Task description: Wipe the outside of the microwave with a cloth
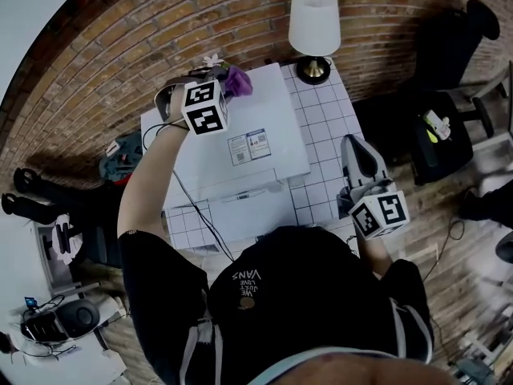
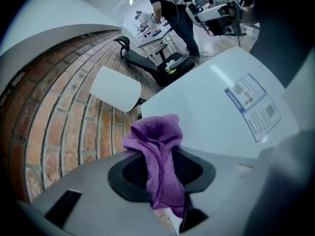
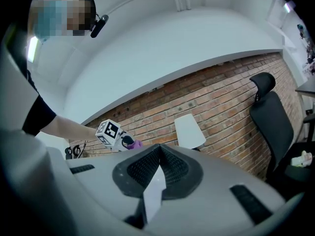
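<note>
The white microwave (image 1: 256, 119) stands on a tiled table, its flat top bearing a label sticker (image 1: 247, 147). My left gripper (image 1: 220, 83) is at the far back edge of that top, shut on a purple cloth (image 1: 237, 80). In the left gripper view the cloth (image 2: 158, 151) bunches out past the jaws and hangs down between them, beside the microwave top (image 2: 206, 102). My right gripper (image 1: 353, 145) hovers over the table to the microwave's right, away from it. Its jaws meet at the tips with nothing between them (image 3: 158, 151).
A table lamp (image 1: 314, 22) with a white shade stands behind the microwave at the back right corner of the white tiled table (image 1: 329, 135). The brick wall (image 1: 120, 46) runs close behind. A black office chair (image 1: 457, 46) is at the right.
</note>
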Available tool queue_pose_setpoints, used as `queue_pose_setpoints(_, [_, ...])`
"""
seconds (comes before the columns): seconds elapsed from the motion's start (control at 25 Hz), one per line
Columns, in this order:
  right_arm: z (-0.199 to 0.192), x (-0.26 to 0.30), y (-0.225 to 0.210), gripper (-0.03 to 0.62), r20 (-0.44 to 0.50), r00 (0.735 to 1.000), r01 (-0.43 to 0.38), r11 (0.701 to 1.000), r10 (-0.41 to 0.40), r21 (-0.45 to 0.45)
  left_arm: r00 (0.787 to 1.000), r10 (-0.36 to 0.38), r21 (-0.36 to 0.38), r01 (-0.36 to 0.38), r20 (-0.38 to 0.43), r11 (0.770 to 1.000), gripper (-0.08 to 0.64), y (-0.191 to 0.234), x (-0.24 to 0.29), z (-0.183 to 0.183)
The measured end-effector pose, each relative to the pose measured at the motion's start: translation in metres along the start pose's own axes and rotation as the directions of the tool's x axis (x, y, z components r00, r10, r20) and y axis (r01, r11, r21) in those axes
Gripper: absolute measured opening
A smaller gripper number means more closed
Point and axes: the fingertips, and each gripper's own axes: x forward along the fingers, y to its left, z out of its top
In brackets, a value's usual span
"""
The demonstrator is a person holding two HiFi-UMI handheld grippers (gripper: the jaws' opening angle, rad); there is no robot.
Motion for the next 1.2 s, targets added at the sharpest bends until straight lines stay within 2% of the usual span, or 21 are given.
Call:
queue_pose_setpoints(0.28, [0.001, -0.003, -0.015, -0.003, 0.001, 1.000, 0.005, 1.000, -0.005, 0.020, 0.998, -0.029, 0.112, 0.023, 0.050, 0.993, 0.132, 0.011, 0.016, 0.078])
queue_pose_setpoints(0.4, [0.000, -0.004, -0.012, -0.003, -0.001, 1.000, 0.002, 1.000, -0.002, 0.023, 0.998, -0.030, 0.161, 0.020, 0.060, 0.987, 0.132, 0.011, 0.019, 0.098])
queue_pose_setpoints(0.56, [0.000, -0.003, -0.005, -0.003, -0.003, 1.000, -0.002, 1.000, 0.002, 0.018, 0.995, -0.024, 0.120, 0.012, 0.095, 0.993, 0.132, 0.013, 0.013, 0.096])
queue_pose_setpoints(0.8, [0.002, 0.004, 0.026, -0.003, 0.000, 1.000, -0.026, 1.000, 0.026, -0.001, 0.995, 0.012, 0.023, -0.014, 0.096, 1.000, 0.132, 0.009, -0.021, 0.037])
queue_pose_setpoints(0.96, [-0.002, 0.011, 0.057, -0.003, 0.000, 0.998, -0.056, 0.998, 0.056, -0.016, 0.998, 0.027, -0.028, -0.025, 0.059, 0.999, 0.132, -0.014, -0.051, -0.025])
queue_pose_setpoints(1.2, [-0.014, 0.020, 0.111, -0.003, -0.002, 0.995, -0.100, 0.995, 0.100, -0.025, 0.999, 0.027, -0.111, -0.030, -0.022, 0.993, 0.132, -0.071, -0.099, -0.130])
